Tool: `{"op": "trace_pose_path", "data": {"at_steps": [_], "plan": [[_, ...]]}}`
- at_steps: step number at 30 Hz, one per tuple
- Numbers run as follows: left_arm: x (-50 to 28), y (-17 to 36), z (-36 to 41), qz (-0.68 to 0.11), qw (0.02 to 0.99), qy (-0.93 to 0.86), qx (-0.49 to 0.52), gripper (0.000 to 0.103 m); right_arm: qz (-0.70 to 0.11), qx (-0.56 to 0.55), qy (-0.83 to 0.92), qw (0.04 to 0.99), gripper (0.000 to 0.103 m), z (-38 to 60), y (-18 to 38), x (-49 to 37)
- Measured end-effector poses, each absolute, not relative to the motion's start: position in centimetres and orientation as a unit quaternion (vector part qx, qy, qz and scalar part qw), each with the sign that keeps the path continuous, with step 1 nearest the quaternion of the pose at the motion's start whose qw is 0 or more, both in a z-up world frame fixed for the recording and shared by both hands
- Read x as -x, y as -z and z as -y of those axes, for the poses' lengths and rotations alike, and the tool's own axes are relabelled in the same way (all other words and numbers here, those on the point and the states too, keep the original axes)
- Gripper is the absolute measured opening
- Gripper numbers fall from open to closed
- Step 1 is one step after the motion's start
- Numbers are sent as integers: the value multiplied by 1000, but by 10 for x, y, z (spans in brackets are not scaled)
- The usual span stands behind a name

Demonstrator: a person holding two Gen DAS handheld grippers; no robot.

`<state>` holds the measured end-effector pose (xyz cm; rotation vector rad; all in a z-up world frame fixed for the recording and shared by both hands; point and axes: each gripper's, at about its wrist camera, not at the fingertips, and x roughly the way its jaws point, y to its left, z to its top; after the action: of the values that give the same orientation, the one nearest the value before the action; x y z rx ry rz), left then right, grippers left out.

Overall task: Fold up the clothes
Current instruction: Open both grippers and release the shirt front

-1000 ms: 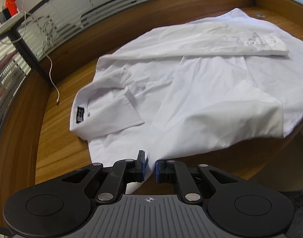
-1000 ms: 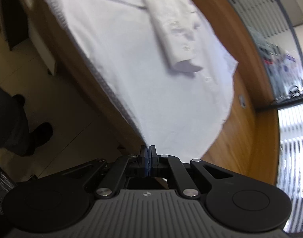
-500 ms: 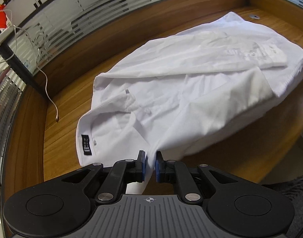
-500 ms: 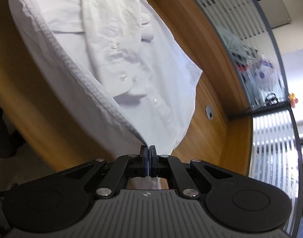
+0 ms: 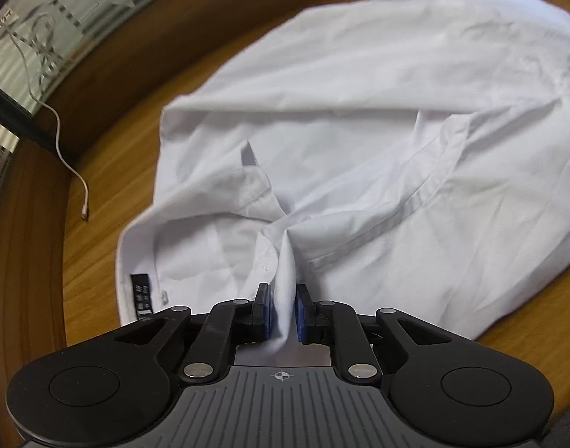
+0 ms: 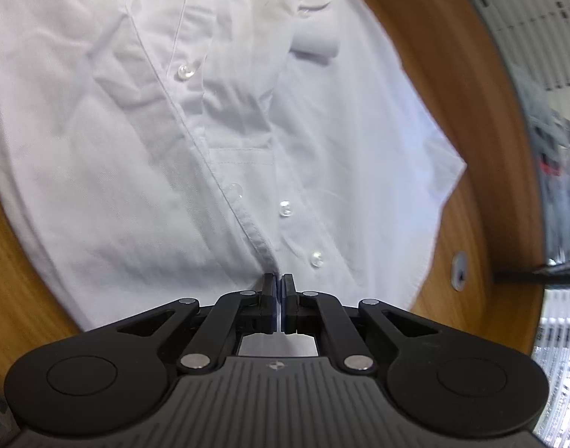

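White shirt lies on the wooden tabletop ahead of both tongs. Left tongs are opening around a fabric ridge; right tongs pinch the hem, evidently laying the fold over.

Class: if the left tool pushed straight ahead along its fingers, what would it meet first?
Probably the white shirt: its fabric already sits between the opening fingers of the left tool, with the collar just beyond.

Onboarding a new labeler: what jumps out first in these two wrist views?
A white shirt sprawls across the wooden table, filling both views. The left hand-held gripper has a bunched ridge of its fabric between its opening jaws, near the collar's black label. The right hand-held gripper is shut on the buttoned edge.
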<state>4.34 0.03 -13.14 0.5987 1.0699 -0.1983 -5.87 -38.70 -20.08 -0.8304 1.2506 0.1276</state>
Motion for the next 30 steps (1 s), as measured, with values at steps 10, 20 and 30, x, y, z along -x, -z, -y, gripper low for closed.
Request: {"op": "trace_pose_path", "data": {"at_steps": [10,20,30], "plan": [[-47,141,-7,-493,841,56,-218,22,-548,383,-70,740,3,395,207,57],[1,59,-53,-400,916,3,-41,56,-492,296,22,819,46,429,160,77],[42,84,-65,-435,898,46,-41,39,-493,156,80,852,54,440,122,113]]}}
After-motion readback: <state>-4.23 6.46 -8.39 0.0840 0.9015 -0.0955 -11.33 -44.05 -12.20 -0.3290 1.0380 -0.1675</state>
